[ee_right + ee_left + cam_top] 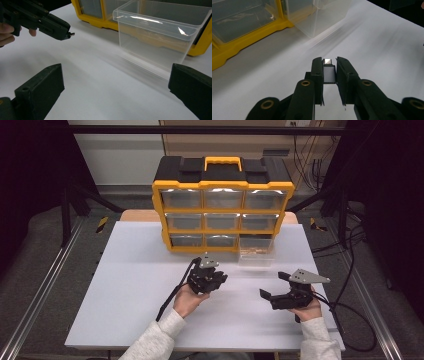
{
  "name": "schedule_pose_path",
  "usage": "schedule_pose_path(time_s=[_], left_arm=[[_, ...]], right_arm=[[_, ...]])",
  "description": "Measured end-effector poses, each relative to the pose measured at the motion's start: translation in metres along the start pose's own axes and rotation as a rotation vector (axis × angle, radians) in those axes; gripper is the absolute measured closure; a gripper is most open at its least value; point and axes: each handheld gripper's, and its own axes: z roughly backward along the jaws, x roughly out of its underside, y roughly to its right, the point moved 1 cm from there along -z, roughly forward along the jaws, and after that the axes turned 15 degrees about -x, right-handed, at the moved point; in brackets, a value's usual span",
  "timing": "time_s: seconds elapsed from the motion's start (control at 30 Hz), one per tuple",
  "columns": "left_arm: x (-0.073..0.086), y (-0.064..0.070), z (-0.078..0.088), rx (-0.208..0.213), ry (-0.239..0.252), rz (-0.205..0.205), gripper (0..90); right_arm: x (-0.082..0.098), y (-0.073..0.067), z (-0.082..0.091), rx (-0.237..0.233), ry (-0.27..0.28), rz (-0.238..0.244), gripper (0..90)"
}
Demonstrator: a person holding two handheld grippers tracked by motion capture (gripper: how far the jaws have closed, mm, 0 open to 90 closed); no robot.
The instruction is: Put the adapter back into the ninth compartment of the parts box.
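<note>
Ahead, left gripper (329,62) pinches a small metal piece (329,72); clear drawer (160,37) stands nearby.

Clear glossy plastic drawer (160,42); yellow plastic organiser frame (222,185); matt white tabletop (150,290); small shiny metal piece (328,61) in matt black jaws

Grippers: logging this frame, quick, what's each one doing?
Left gripper: closed on a small grey metal-tipped part.
Right gripper: open, holding nothing.
</note>
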Motion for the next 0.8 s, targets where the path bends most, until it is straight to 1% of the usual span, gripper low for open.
schedule_pose_path(time_s=[0.17, 0.27, 0.37, 0.8], left_arm=[[-0.005, 0.0, 0.002, 0.0, 0.008, -0.009, 75.6], [-0.009, -0.001, 0.004, 0.005, 0.017, -0.005, 75.6], [-0.012, -0.002, 0.005, 0.002, 0.021, -0.015, 75.5], [-0.027, 0.0, 0.008, 0.006, 0.039, -0.03, 75.6]], right_arm=[[0.0, 0.0, 0.0, -0.001, 0.0, -0.001, 0.6], [0.0, 0.0, 0.0, 0.0, -0.001, 0.0, 0.6], [0.0, 0.0, 0.0, 0.0, -0.001, 0.0, 0.5], [0.0, 0.0, 0.001, 0.001, 0.001, 0.001, 0.5]])
